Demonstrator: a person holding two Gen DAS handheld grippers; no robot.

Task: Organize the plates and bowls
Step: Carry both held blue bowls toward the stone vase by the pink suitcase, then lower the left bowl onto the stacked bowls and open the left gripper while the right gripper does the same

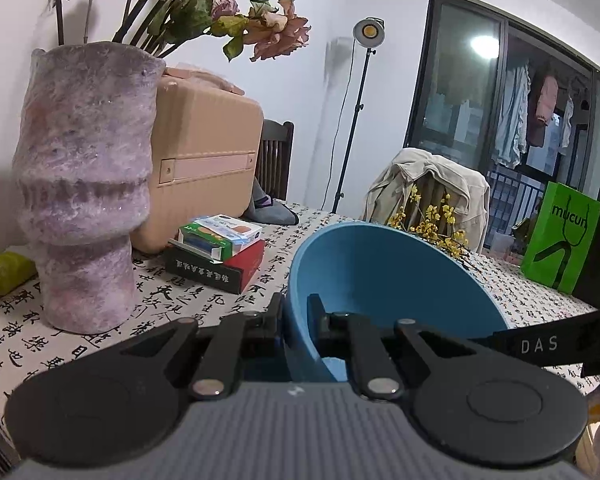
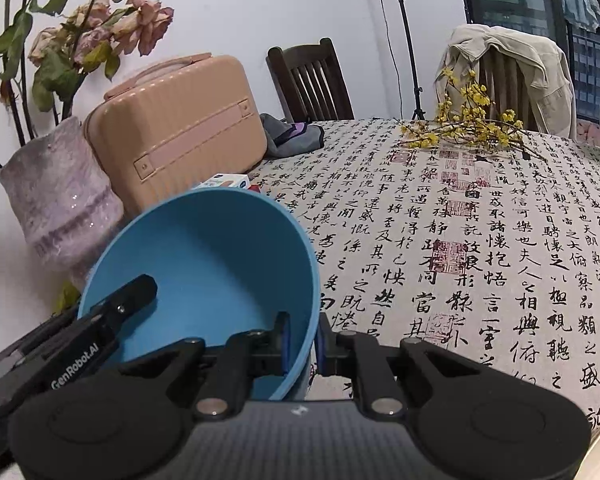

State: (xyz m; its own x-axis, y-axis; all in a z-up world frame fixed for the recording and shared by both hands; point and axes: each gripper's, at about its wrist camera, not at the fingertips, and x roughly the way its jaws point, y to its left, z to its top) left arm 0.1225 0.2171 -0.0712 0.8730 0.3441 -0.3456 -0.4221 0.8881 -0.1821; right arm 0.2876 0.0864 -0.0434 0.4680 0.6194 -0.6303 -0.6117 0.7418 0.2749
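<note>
A table point(image 2: 480, 240) is covered with a pale cloth printed with black calligraphy and red seal stamps. Along its far left edge, by the wall, stands a mottled pink-grey vase point(image 1: 84, 184) holding dried roses, with a peach hard case point(image 1: 204, 168) just beside it. In front of the case lies a dark box point(image 1: 216, 266) with a small green and white carton point(image 1: 220, 234) stacked on top. A grey cloth point(image 2: 292, 136) lies crumpled beyond the case. A sprig of yellow flowers point(image 2: 468, 128) rests near the far edge, and a green bag point(image 1: 560, 236) stands at the right.

Mauve vase point(image 1: 82, 188) of faded roses point(image 1: 256, 20) at the tablecloth's point(image 2: 480, 240) wall edge, peach case point(image 1: 204, 164) touching it, stacked boxes point(image 1: 220, 252) in front, yellow sprigs point(image 2: 472, 120) at the far edge, green bag point(image 1: 560, 236), jacket-draped chair point(image 2: 512, 68).
</note>
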